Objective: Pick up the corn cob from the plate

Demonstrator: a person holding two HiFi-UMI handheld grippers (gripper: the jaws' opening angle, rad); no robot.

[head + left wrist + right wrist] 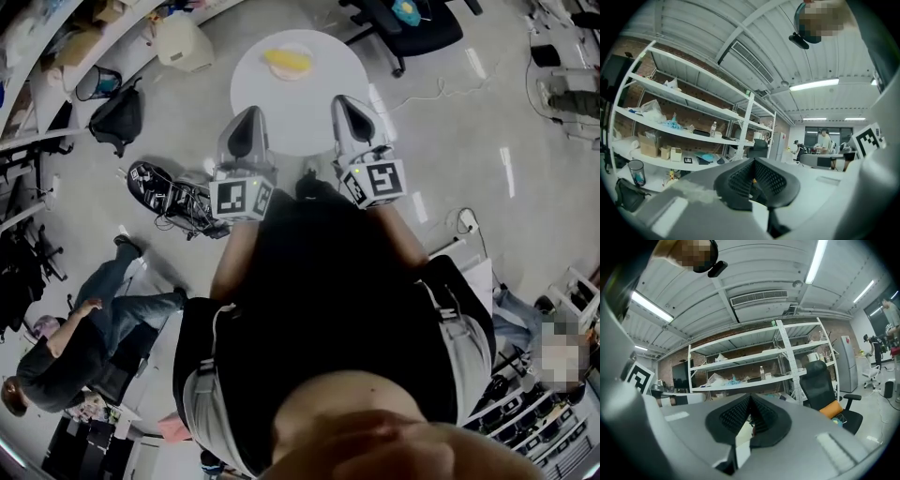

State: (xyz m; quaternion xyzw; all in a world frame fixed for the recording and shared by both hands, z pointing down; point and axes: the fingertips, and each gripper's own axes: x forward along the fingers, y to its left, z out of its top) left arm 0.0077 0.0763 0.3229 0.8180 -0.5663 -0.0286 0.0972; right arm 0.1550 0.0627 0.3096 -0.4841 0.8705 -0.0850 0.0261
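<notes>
Left gripper (247,127) and right gripper (351,114) closed, nothing held.
Head view: corn cob (289,62) is seen on plate (307,52) at far side of round table (300,127), only tabletop between. Left gripper view: jaws pressed together, shelving (689,122) behind. Right gripper view: jaws pressed together, office chair (820,385) beyond.

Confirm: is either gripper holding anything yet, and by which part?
Nothing held. Left gripper and right gripper both have jaws together, empty; the corn cob lies on its plate, apart from both.
</notes>
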